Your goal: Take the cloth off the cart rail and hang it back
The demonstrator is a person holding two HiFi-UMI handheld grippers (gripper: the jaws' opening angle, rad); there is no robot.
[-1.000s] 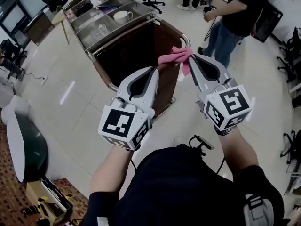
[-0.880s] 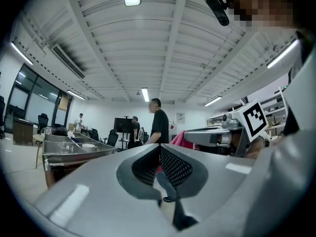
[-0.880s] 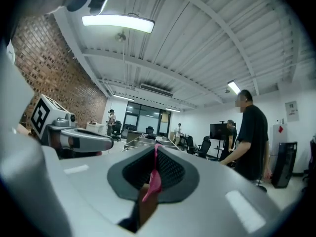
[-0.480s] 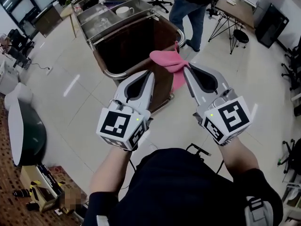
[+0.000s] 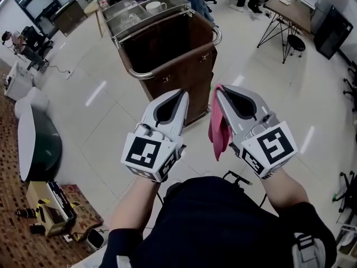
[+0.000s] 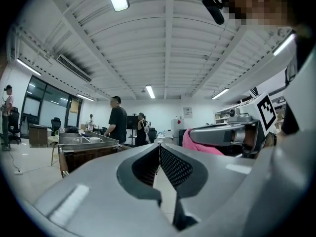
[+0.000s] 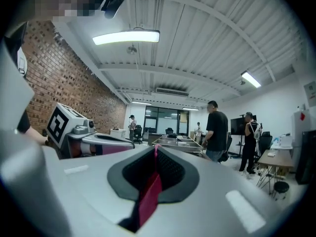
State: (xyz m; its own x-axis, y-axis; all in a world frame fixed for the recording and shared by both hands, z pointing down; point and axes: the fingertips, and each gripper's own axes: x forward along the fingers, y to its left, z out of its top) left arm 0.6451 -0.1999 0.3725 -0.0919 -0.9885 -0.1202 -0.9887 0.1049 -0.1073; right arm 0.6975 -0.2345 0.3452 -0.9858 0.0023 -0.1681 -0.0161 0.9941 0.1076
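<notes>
1. Pink cloth (image 5: 218,128) is off the cart altogether. It dangles in the air from the right gripper (image 5: 218,88), whose jaws are clamped on a fold near its top edge. The rest droops below the gripper, well apart from the cart rail (image 5: 146,76).
2. The pinch looks slim: the right gripper view shows only a narrow strip of fabric between the pads. I judge that a quick swing toward the rail could tug that fold free and drop the cloth onto the tiled floor (image 5: 100,110).
3. The left gripper (image 5: 183,92) sits just beside the right one, its jaws closed together on nothing and not touching the cloth. With a single hold the cloth hangs as a bunched strip rather than spread out. Laid over the rail that way it would probably land lopsided.
4. The rail is a smooth, shiny metal tube around the top of the brown cart (image 5: 167,54), so it likely offers little grip. If much more fabric ends up on one side, the heavier side may drag the whole cloth off once the jaws let go.
5. Letting go too early is the other risk. The cloth needs to be draped across the rail before release, or it falls short, down the cart's front panel.
6. Bringing the gripper in too low could knock it against the rail and may nudge the cart.
</notes>
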